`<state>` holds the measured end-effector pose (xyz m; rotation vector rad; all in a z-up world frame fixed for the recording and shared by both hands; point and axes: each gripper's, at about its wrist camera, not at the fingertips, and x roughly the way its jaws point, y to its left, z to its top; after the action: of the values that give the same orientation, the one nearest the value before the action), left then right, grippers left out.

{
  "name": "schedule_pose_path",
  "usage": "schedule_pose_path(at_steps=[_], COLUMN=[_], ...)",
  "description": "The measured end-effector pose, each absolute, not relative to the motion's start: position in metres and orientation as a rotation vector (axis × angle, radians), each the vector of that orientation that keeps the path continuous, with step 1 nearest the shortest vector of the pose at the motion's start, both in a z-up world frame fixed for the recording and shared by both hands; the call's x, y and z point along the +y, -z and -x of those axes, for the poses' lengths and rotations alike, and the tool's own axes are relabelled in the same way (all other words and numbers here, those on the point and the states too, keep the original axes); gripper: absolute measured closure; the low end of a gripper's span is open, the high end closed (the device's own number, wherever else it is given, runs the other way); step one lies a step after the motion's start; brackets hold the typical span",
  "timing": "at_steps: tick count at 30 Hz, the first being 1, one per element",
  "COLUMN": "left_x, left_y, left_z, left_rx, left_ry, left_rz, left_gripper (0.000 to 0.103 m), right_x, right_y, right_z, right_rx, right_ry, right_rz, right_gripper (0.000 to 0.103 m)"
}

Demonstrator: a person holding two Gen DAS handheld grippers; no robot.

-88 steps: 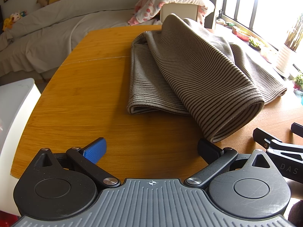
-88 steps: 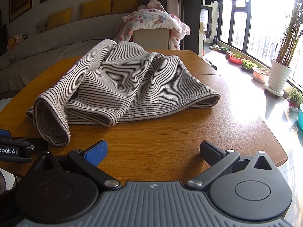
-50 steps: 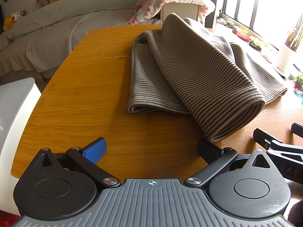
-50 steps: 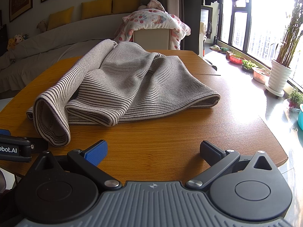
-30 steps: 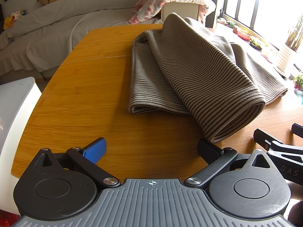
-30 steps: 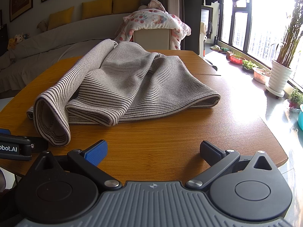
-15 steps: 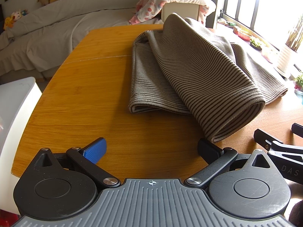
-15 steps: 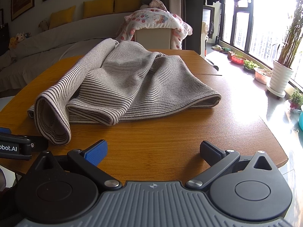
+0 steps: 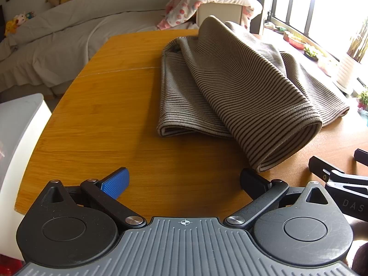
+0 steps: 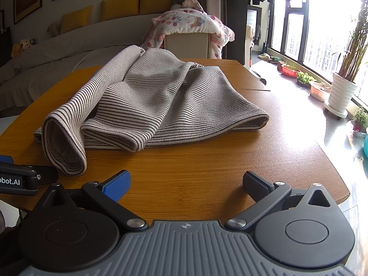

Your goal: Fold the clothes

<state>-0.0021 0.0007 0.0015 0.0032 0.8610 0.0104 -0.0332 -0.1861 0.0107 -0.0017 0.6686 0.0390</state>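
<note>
A grey striped knit garment [image 9: 230, 87] lies rumpled on the wooden table [image 9: 103, 119], with a rolled tube-like end nearest me; it also shows in the right wrist view [image 10: 156, 101]. My left gripper [image 9: 184, 179] is open and empty above the table's near edge, short of the garment. My right gripper [image 10: 186, 184] is open and empty, also short of the garment. The right gripper shows at the right edge of the left wrist view [image 9: 340, 177]; the left gripper shows at the left edge of the right wrist view [image 10: 20, 179].
A sofa [image 9: 69, 34] with yellow cushions stands beyond the table. A chair draped with a floral blanket [image 10: 191, 25] is at the table's far side. Potted plants [image 10: 342, 92] line the window on the right. A white object [image 9: 16, 138] stands left of the table.
Nothing on the table has moved. The right wrist view has shifted very slightly; both grippers stay open in about the same place.
</note>
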Motion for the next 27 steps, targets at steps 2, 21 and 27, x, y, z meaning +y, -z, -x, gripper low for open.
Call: schedule_pose_path(at_steps=[2,21,27], left_x=[0.0006,0.0009,0.0009], left_y=[-0.0015,-0.0016,-0.0018], left_z=[0.0022,0.0016,0.002], left_rx=[0.861,0.863,0.865], left_ry=[-0.01,-0.011,-0.012], left_rz=[-0.003,-0.002,-0.001], left_gripper=[0.0,0.0,0.0], right_x=[-0.1863,-0.1862,-0.186], right_y=[-0.0108,-0.0109,-0.0107], right_z=[0.0332,0.0359,0.0364], right_rx=[0.669,0.665,0.666], right_ry=[-0.039,-0.046,-0.047], right_rz=[0.002,0.006,0.006], right_gripper=[0.0,0.0,0.0])
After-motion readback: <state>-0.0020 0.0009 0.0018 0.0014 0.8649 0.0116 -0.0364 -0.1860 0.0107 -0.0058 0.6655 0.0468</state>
